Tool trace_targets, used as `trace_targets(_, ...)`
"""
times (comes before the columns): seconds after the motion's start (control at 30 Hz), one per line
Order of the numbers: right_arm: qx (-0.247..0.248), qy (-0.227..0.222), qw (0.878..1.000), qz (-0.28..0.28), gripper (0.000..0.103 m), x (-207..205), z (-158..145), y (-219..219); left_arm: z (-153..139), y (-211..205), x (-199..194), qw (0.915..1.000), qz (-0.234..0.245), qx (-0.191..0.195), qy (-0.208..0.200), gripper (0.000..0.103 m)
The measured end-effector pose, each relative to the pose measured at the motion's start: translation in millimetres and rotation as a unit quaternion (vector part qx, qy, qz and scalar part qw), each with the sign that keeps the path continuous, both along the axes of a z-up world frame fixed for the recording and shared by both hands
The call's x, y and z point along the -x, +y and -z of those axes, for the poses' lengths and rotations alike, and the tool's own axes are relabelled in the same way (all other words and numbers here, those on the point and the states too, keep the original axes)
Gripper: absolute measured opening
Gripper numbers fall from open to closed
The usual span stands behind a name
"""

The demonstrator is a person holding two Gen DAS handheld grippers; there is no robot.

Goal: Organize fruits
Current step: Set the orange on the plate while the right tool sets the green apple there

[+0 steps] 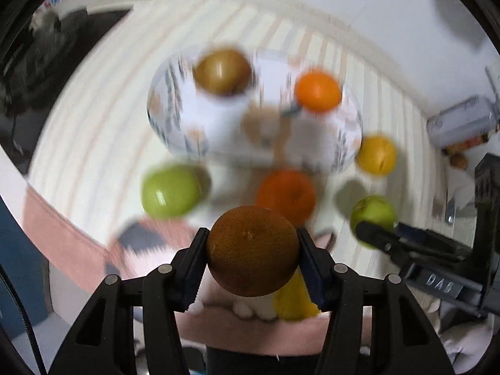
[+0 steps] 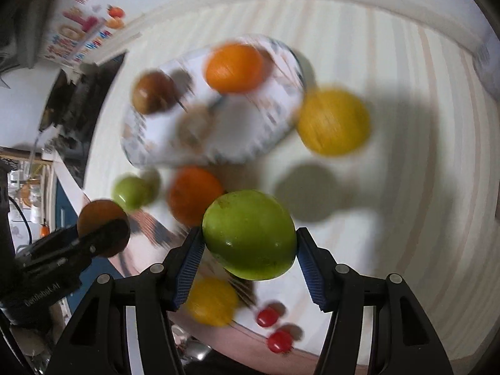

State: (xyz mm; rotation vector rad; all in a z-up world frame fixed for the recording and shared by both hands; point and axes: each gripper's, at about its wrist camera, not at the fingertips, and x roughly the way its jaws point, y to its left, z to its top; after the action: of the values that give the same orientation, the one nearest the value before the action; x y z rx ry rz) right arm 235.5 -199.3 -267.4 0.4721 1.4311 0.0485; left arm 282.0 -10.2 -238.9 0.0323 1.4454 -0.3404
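While both grippers carry fruit above the striped tablecloth [image 2: 390,125], the patterned plate [image 1: 218,137] lies ahead and below. The left gripper [image 1: 252,250] is clamped on a brown round fruit [image 1: 252,250]; the right gripper [image 2: 250,243] pinches a green apple [image 2: 250,234]. A brown pear-like fruit [image 1: 222,72] and an orange [image 1: 318,89] already fill the plate's far side, while loose fruit crowds its near rim.

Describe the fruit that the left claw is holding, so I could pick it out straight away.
Start at the patterned plate on the striped tablecloth, then come down to the near table edge, where the left claw holds one fruit up off the cloth. It is the rough brown round fruit between its pads: duller and darker than the glossy green apples and oranges around it.
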Motion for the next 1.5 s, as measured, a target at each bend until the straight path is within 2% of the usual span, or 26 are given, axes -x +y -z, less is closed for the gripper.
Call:
trace_targets(0.1,0.018,-0.016,1.0,-0.007,0.062,-30.8,-8.2,9.1,-9.4,8.2,-38.2,0.9997,-0.003,-0.014,-0.022,0.052)
trace_targets(0.17,0.022,-0.013,1.0,-0.006,0.062,-50.4,-4.9,13.0,-7.1,9.9,-62.7,0.9994,-0.008,-0.025,-0.022,0.052)
trace_targets(0.37,0.042,0.016,0.999,-0.004,0.062,-94.3,22.6,26.4,37.1,13.1,-112.8,0.9978,-0.013,-0.063,0.017,0.052)
trace_targets(0.57,0.056,0.04,0.998,-0.007,0.062,-111.0,42.7,34.1,68.4,14.9,-126.5,0.9954,-0.008,-0.078,0.056,0.053)
trace_targets(0.8,0.058,0.052,0.997,-0.011,0.063,-119.3,47.9,33.6,74.9,19.2,-130.0,0.9947,-0.019,-0.08,0.061,0.053)
trace_targets(0.83,0.056,0.055,0.997,-0.01,0.065,-119.2,48.9,33.9,76.2,16.6,-130.9,0.9946,-0.022,-0.08,0.062,0.053)
trace_targets(0.87,0.056,0.057,0.997,-0.008,0.077,-120.1,48.9,34.1,75.8,17.1,-131.3,0.9947,-0.025,-0.079,0.062,0.054)
trace_targets(0.9,0.059,0.056,0.997,-0.006,0.086,-120.3,47.0,32.8,74.7,17.9,-131.7,0.9949,-0.027,-0.078,0.059,0.06)
trace_targets(0.93,0.059,0.054,0.997,-0.005,0.094,-118.5,44.4,30.9,70.1,19.4,-129.2,0.9949,-0.03,-0.08,0.054,0.075)
trace_targets(0.97,0.058,0.053,0.997,-0.004,0.094,-115.9,42.2,30.4,66.9,20.9,-129.1,0.9949,-0.033,-0.082,0.047,0.087)
trace_targets(1.23,0.081,0.037,0.996,-0.021,0.094,-97.6,15.2,28.7,29.2,33.5,-107.8,0.995,-0.052,-0.085,0.001,0.088)
trace_targets(1.5,0.117,-0.029,0.992,-0.03,0.094,-60.4,-39.4,22.4,-24.5,34.5,-63.5,0.993,-0.06,-0.082,-0.061,0.088)
